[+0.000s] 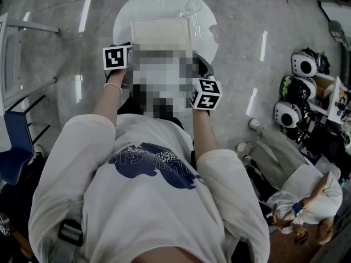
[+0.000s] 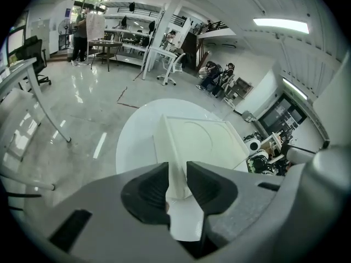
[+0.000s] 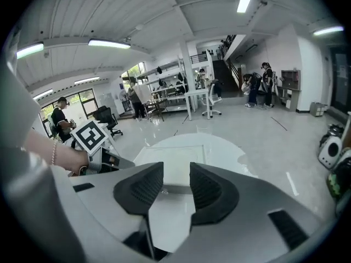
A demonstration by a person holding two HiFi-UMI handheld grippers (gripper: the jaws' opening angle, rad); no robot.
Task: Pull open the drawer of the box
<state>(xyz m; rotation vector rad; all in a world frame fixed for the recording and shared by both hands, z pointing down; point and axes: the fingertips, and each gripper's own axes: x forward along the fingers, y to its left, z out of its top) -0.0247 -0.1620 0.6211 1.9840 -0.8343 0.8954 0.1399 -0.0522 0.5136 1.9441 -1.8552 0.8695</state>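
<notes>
A white box (image 1: 163,34) sits on a round white table (image 1: 124,14); its near part is hidden behind a blurred patch. In the left gripper view, my left gripper (image 2: 177,171) is shut on the box's (image 2: 203,138) near corner edge, which runs up between the pads. My right gripper (image 3: 176,171) faces the box's (image 3: 174,163) front, where a grey strip (image 3: 176,189) runs across. Its jaws stand apart with nothing pressed between them. In the head view only the grippers' marker cubes show, the left cube (image 1: 117,57) and the right cube (image 1: 207,93), either side of the box's near end.
A clear item (image 1: 192,7) lies at the table's far right edge. A blue chair (image 1: 13,147) and metal frame legs (image 1: 33,27) stand at the left. White round devices (image 1: 303,64) fill shelves at the right, with another person (image 1: 307,201) below them.
</notes>
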